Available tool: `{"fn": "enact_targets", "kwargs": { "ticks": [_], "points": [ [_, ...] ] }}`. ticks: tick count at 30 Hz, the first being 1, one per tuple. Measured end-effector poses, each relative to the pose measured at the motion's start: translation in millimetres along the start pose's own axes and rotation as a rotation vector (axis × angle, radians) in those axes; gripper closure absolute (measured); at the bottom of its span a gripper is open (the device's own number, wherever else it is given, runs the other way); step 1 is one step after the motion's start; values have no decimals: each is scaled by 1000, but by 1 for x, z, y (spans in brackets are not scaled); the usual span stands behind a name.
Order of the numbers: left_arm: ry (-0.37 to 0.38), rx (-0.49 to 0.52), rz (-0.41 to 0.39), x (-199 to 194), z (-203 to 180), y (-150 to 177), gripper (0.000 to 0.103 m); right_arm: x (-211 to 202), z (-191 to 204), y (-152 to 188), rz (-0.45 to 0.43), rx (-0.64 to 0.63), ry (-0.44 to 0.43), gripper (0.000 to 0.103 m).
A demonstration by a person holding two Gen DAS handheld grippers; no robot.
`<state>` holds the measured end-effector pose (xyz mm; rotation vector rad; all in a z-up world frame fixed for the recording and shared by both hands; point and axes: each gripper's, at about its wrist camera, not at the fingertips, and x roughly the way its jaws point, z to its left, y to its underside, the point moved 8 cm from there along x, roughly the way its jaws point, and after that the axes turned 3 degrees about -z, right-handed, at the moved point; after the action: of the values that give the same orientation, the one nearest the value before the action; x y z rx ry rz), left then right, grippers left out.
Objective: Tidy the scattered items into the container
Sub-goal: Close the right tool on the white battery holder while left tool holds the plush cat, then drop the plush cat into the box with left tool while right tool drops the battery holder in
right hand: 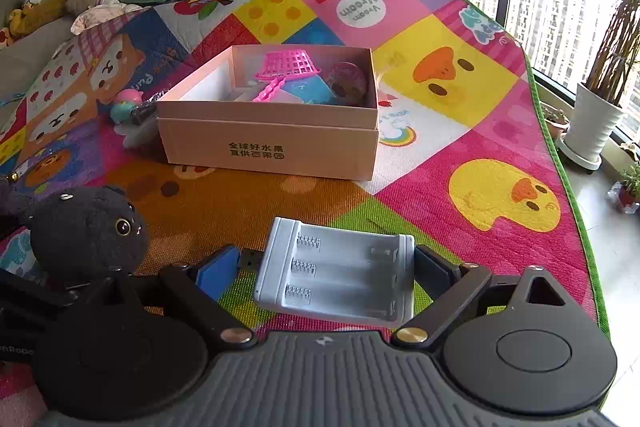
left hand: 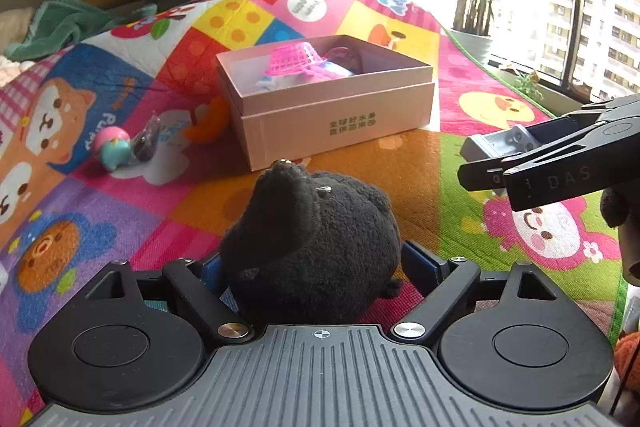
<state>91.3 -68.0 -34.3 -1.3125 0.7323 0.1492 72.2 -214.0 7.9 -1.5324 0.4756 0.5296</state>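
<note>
left gripper (left hand: 316, 267) jaws clasping black plush toy (left hand: 312, 243), right gripper (right hand: 328, 271) jaws grasping grey battery holder (right hand: 340, 275)

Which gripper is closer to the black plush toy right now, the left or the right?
Left. The left gripper has the black plush toy right between its fingers. The right gripper sits off to the toy's side, around the grey battery charger.

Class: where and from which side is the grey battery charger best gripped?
Grip the battery charger across its two short end walls, coming from the near side, as the right gripper is placed. It lies flat with the slots up; those ends are flat and parallel. Avoid the USB plug.
</note>
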Motion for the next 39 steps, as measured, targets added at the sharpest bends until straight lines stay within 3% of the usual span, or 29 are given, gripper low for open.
{"fn": "enact_targets", "kwargs": {
  "ticks": [6,11,17,21,27,32,33,39],
  "points": [
    [3,59,-10,-8,-6,-2,20,-17,-1,2,3,-21,-23,10],
    [17,116,-90,-33,-10,-20,21,-35,-6,-7,-18,-52,-31,10],
    [23,114,-249,-52,1,-93,21,-62,-24,-47,-141,-19,-13,10],
    [2,81,-351,-38,15,-153,21,-68,-31,-70,-212,-14,1,10],
    [68,-61,-290,25,37,-202,20,-52,-36,-86,-215,-12,14,10],
    [88,-118,-256,68,53,-201,13,-28,-37,-86,-173,-25,30,10],
    [93,-131,-254,68,58,-196,7,-24,-37,-86,-167,-25,33,10],
    [73,-86,-215,46,66,-140,3,3,-36,-89,-133,-25,28,10]
  ]
}}
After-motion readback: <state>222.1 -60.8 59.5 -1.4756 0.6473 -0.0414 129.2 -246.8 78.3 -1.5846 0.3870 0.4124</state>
